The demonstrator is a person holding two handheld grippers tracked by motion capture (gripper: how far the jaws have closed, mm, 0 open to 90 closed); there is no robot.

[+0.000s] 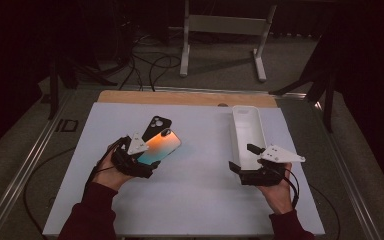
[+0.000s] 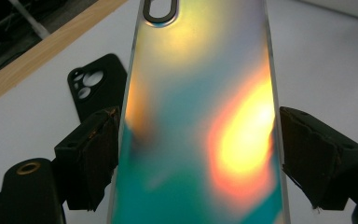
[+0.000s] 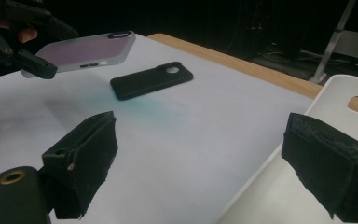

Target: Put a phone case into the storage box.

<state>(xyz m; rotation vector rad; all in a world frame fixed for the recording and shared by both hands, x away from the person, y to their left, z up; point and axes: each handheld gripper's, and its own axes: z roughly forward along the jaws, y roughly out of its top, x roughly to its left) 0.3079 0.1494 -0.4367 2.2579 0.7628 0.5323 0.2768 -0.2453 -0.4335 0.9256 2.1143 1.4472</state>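
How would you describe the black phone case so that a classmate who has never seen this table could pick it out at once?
Start at the white table mat and look to its left half, near the far edge. There the black phone case lies flat beside the left gripper. Unlike the iridescent phone case held in that gripper, it is matt black with round camera holes and rests untouched.

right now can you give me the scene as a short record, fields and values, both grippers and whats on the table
left gripper: shut on the iridescent phone case, held above the table
right gripper: open, empty, at the near end of the white tray
black phone case: lying flat on the white mat, beyond the held case
white tray: on the mat's right side, nothing seen inside
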